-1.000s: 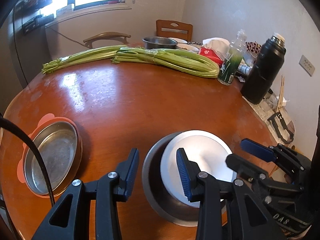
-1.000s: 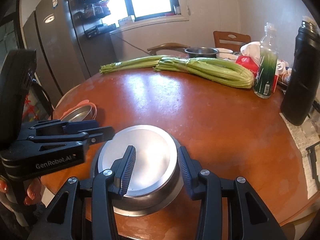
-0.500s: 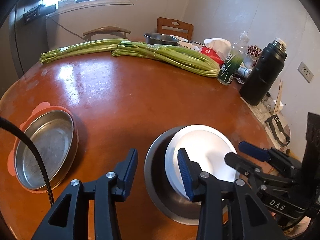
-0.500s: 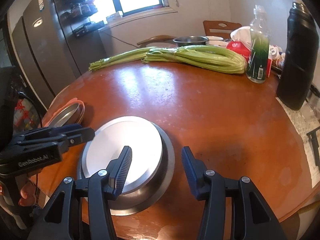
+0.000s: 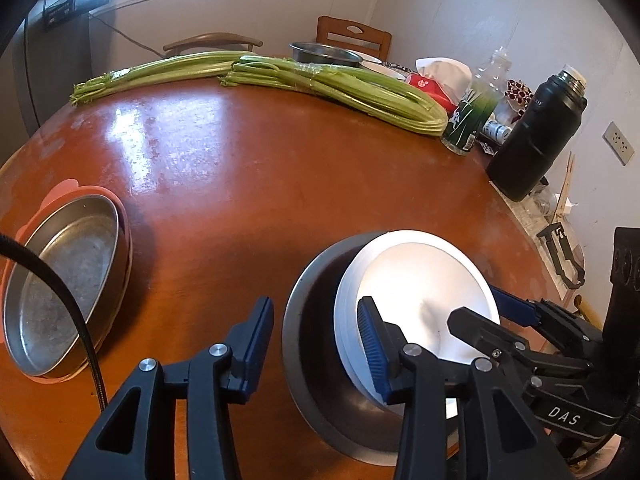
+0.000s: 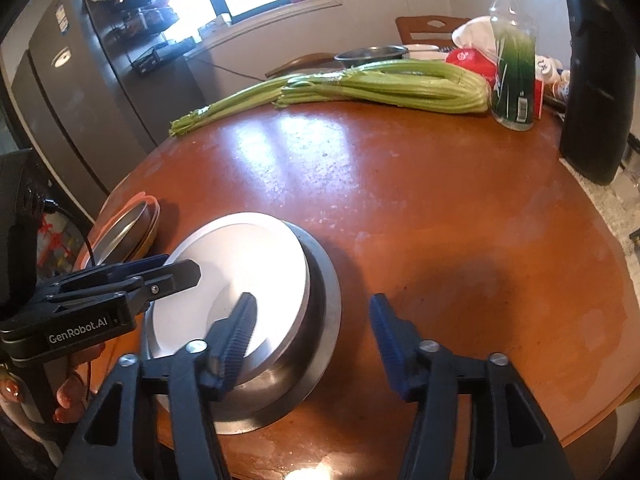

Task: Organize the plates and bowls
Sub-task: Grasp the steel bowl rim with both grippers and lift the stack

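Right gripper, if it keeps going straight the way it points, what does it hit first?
Probably the rim of the steel bowl between the right gripper fingers; beyond that, bare table. Depth is unclear.

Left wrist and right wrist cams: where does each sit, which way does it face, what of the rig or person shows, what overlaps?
Left wrist: on the left gripper, angled down across the table; own open jaws straddle the near-left rim of the steel bowl; right gripper at lower right.
Right wrist: on the right gripper, angled down; jaws just opening, straddling the bowl's right rim; left gripper and fingers at lower left.
Shared: white plate in the bowl, celery, black flask.
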